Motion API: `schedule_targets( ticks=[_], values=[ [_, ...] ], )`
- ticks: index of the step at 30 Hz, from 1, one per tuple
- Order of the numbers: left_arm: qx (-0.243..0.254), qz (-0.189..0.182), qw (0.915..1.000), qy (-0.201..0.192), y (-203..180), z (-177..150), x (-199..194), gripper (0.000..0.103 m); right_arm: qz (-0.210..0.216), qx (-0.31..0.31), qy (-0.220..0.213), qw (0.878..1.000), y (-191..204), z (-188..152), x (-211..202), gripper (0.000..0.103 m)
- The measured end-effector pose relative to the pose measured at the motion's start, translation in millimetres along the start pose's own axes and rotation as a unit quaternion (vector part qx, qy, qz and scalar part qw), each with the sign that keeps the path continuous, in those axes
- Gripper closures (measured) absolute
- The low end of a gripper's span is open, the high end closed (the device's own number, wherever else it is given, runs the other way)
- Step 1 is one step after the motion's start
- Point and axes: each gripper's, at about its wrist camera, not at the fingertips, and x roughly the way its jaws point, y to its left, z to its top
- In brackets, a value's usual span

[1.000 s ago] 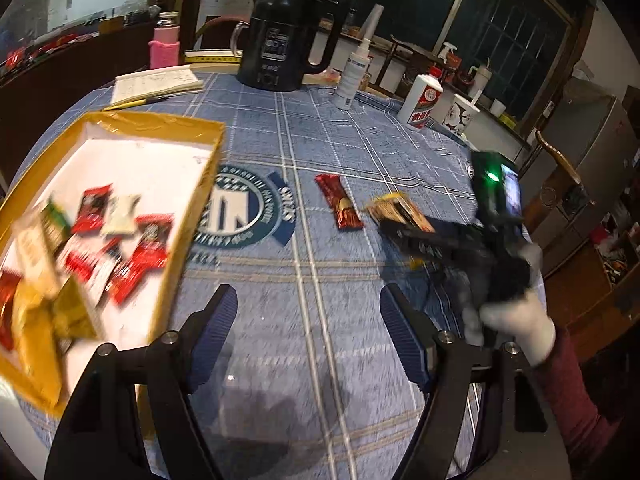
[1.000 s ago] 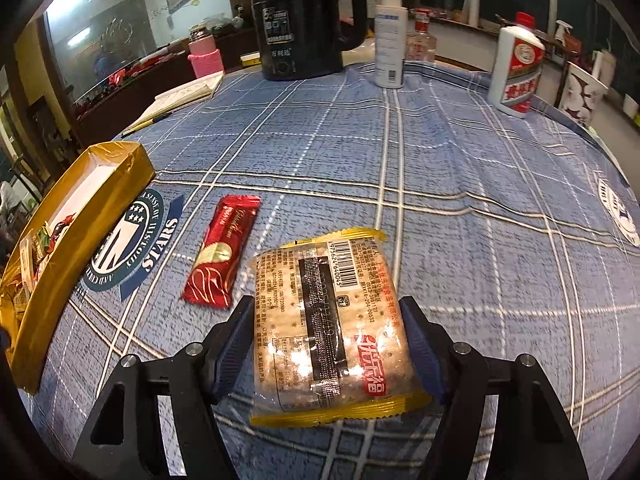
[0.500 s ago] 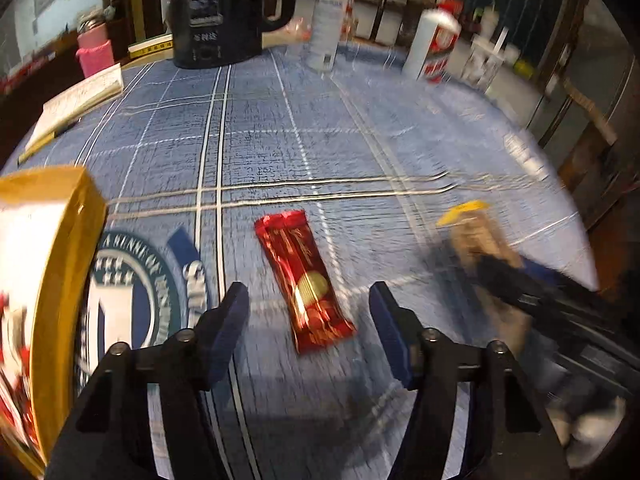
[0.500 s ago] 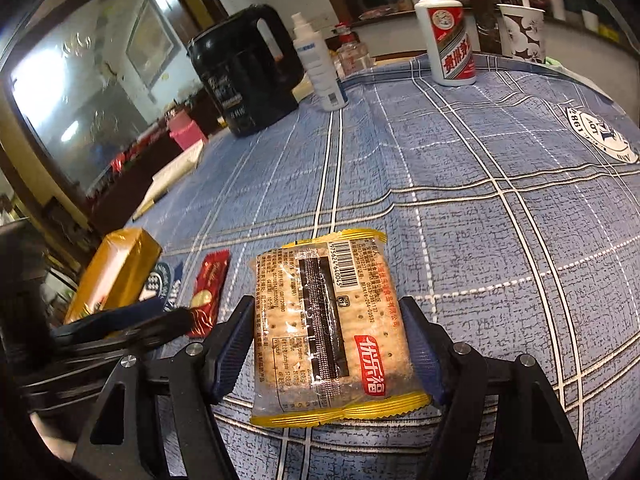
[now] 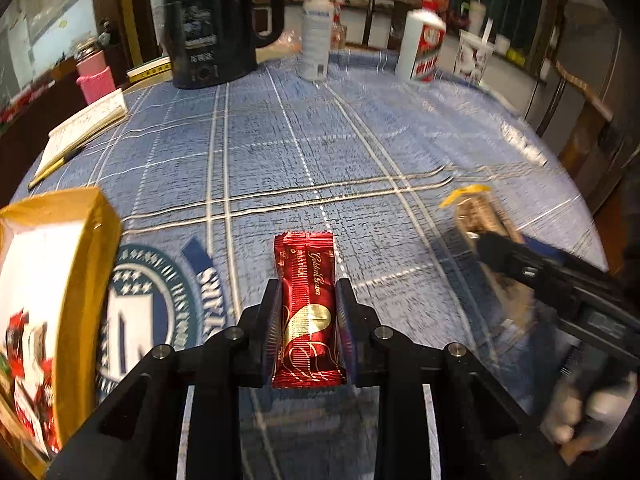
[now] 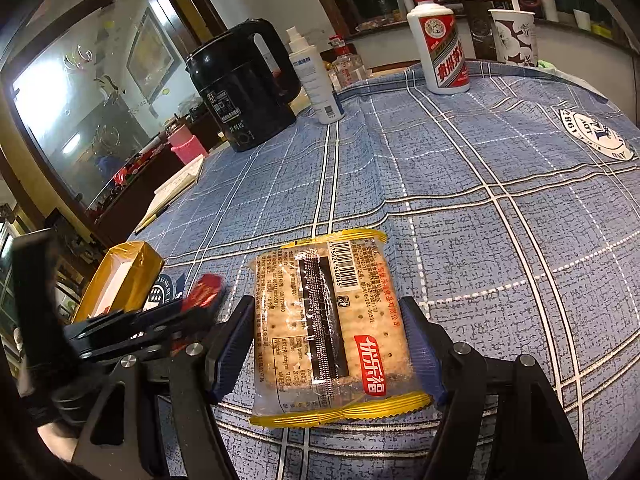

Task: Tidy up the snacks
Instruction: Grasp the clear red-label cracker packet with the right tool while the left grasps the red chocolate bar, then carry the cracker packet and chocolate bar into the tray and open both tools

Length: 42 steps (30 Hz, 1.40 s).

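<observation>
My left gripper is shut on a red snack bar with gold print, just right of the yellow snack box. The box holds several small red and white packets. My right gripper is shut on a cracker pack with yellow ends, held above the blue checked tablecloth. In the left wrist view the right gripper and its cracker pack show blurred at the right. In the right wrist view the left gripper with the red bar sits at the left by the box.
At the far side of the table stand a black kettle, a white spray bottle, a white and red liquor bottle and a paper cup. A notebook with a pen and a pink bottle are at the far left.
My left gripper moved forward to the red snack bar and shut on it. My right gripper kept hold of the cracker pack and lifted it, turning somewhat.
</observation>
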Motion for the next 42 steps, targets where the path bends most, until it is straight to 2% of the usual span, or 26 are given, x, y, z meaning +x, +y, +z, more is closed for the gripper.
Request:
schedule_targets(
  ticks=[4, 8, 12, 16, 21, 24, 27, 33, 38, 42],
  values=[
    [-0.039, -0.013, 0.9988, -0.028, 34.4, -7.3, -43.7, 0.079, 0.004, -0.01, -0.016, 1.0, 6.0, -2.1, -6.0, 0.031],
    [-0.082, 0.007, 0.9951, -0.055, 84.7, -13.6, -83.4, 0.078, 0.02, -0.018, -0.019, 0.999, 19.2, -1.4, -10.3, 0.031],
    [-0.124, 0.043, 0.9885, -0.074, 144.8, -20.8, -111.0, 0.078, 0.052, -0.042, -0.016, 0.998, 52.6, 3.7, -23.2, 0.031],
    [-0.174, 0.049, 0.9807, -0.075, 200.4, -25.8, -119.0, 0.079, 0.099, -0.069, 0.017, 0.992, 107.6, 8.9, -20.1, 0.031],
    [-0.214, 0.048, 0.9731, -0.071, 251.7, -28.7, -111.9, 0.079, 0.117, -0.119, 0.053, 0.985, 185.0, 8.6, 6.6, 0.031],
    [-0.24, 0.035, 0.9683, -0.06, 278.4, -32.6, -98.6, 0.078, 0.122, -0.152, 0.07, 0.978, 230.8, 3.1, 28.8, 0.031],
    [-0.258, 0.028, 0.9643, -0.051, 298.1, -33.0, -85.8, 0.078, 0.124, -0.185, 0.09, 0.971, 277.7, -7.0, 55.0, 0.031],
    [-0.294, 0.001, 0.955, -0.039, 324.5, -42.5, -71.8, 0.078, 0.107, -0.227, 0.113, 0.961, 335.9, -20.5, 110.7, 0.031],
    [-0.296, -0.027, 0.9539, -0.041, 323.0, -48.8, -78.5, 0.076, 0.102, -0.237, 0.125, 0.958, 347.1, -34.7, 133.8, 0.03],
    [-0.283, -0.026, 0.9562, -0.069, 306.7, -55.7, -102.7, 0.065, 0.111, -0.231, 0.108, 0.961, 343.4, -31.6, 121.1, 0.03]
  ],
)
